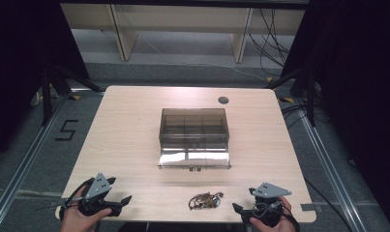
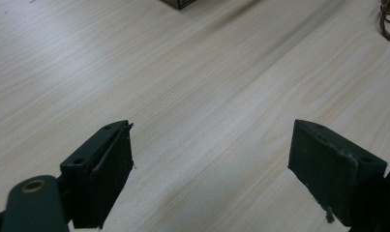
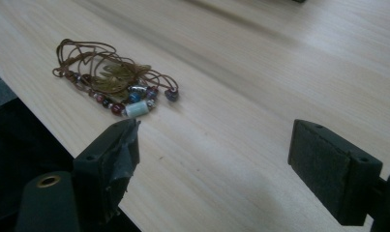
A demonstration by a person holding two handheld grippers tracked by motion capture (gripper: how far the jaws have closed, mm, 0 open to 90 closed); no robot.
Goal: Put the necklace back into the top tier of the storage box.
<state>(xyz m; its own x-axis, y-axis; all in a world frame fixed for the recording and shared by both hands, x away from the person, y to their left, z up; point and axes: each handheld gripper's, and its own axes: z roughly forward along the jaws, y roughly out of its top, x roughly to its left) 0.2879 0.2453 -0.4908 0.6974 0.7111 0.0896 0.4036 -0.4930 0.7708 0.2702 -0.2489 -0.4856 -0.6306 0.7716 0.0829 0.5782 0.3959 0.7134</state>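
Observation:
A beaded necklace (image 1: 205, 199) on a brown cord lies bunched near the table's front edge; in the right gripper view the necklace (image 3: 116, 82) sits just beyond the left jaw, with coloured beads and a white one showing. A smoky clear compartment box (image 1: 194, 137) stands at the table's middle, its lid folded open toward the front. My left gripper (image 1: 122, 203) rests at the front left corner, open, nothing between its jaws (image 2: 212, 164). My right gripper (image 1: 241, 209) is at the front right, open and empty (image 3: 214, 159), a short way right of the necklace.
The wooden table (image 1: 125, 140) has a round cable hole (image 1: 223, 100) at the back right. Its front edge runs close under both hands. Metal rails (image 1: 18, 169) and black stands flank the table on the floor.

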